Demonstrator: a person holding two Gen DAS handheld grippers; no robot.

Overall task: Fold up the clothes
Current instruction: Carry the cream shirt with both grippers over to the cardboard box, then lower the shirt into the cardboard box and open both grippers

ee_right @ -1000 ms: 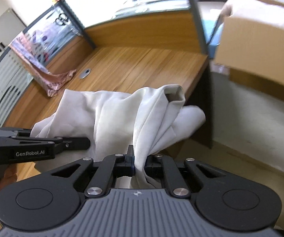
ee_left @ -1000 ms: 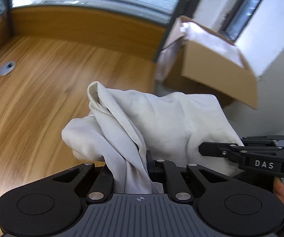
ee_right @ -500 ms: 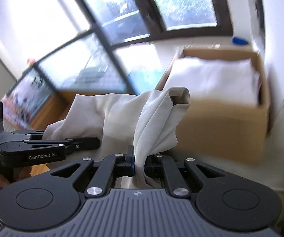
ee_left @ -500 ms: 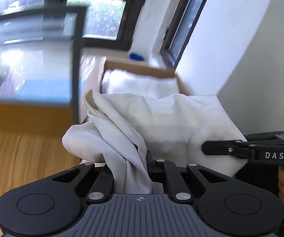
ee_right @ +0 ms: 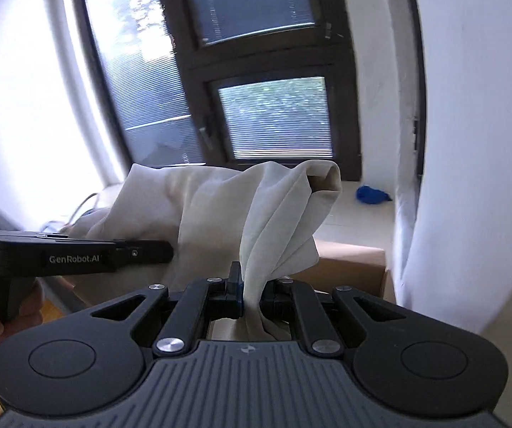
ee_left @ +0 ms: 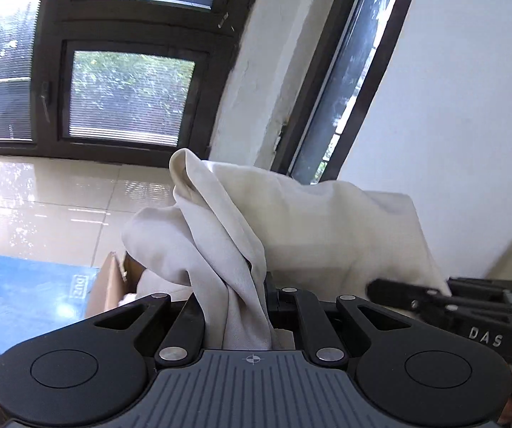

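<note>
The left gripper (ee_left: 245, 306) is clamped tight on a bunched fold of the cream cloth (ee_left: 291, 228), and the right gripper (ee_right: 252, 292) pinches another gathered fold of the same cloth (ee_right: 220, 207) — so the garment hangs in the air, spanning between the two. Just under the cloth sits a cardboard box (ee_right: 348, 264), its flap (ee_left: 108, 285) showing at the cloth's lower left, beside a blue sheet (ee_left: 24, 299). Beyond the cloth lies a glossy pale sill (ee_left: 42, 192) — a small blue object (ee_right: 372, 194) rests on it — and behind that, dark-framed windows (ee_left: 127, 96).
</note>
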